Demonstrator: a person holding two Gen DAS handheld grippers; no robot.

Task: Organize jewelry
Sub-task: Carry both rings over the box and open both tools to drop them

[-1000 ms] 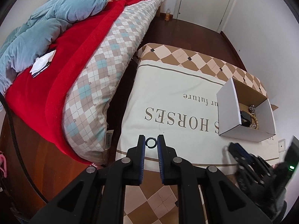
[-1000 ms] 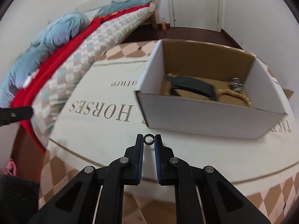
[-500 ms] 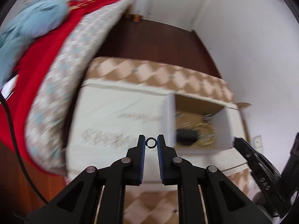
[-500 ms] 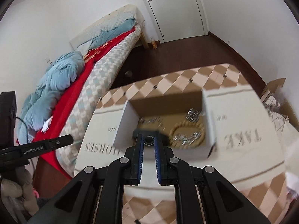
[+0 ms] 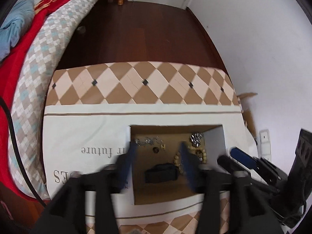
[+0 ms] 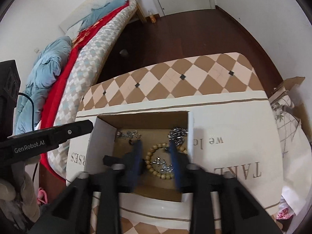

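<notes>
Left hand-held black gripper with blue pads [image 5: 157, 156] and right hand-held gripper of the same make [image 6: 155, 152]: both poised over the open white cardboard box with brown interior [image 6: 101, 134], jaws just opened, standing apart with nothing pinched between them. Contents lodged on the box floor: wooden bead bracelet [image 6: 156, 165], silver chain pieces [image 6: 127, 134], black flat item [image 5: 161, 172], and a small dark ring [image 5: 155, 149] lying loose. Judged status: jewelry gathered in the box on the printed cream cloth [image 5: 87, 136], little apparently outstanding.
</notes>
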